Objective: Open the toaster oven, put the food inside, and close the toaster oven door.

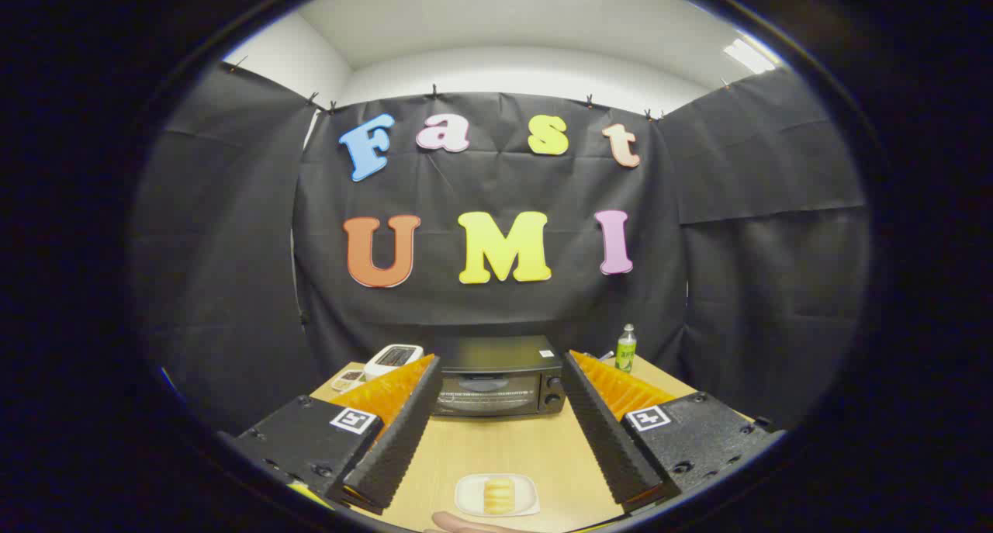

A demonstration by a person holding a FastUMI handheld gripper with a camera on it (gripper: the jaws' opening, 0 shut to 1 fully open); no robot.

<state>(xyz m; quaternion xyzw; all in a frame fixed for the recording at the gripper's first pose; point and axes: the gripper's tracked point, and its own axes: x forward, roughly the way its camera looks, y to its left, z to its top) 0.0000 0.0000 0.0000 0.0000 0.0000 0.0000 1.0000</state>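
Gripper [496,417] open, empty; toaster oven [499,382] dead ahead beyond fingers, door shut, long axis crosswise; food [499,495] nearer than oven.

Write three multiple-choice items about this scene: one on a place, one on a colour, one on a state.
1. Where is the plate with the food?
A. on the table, nearer than the toaster oven
B. on top of the oven
C. behind the bottle

2. What colour is the bottle beside the oven?
A. red
B. green
C. blue

3. How is the oven door?
A. open
B. taken off
C. closed

Answers:
1 A, the plate lies on the wood between the two fingers, before the oven.
2 B, its body is green with a pale cap.
3 C, the glass front stands upright against the oven, while the tongs are open and hold nothing.
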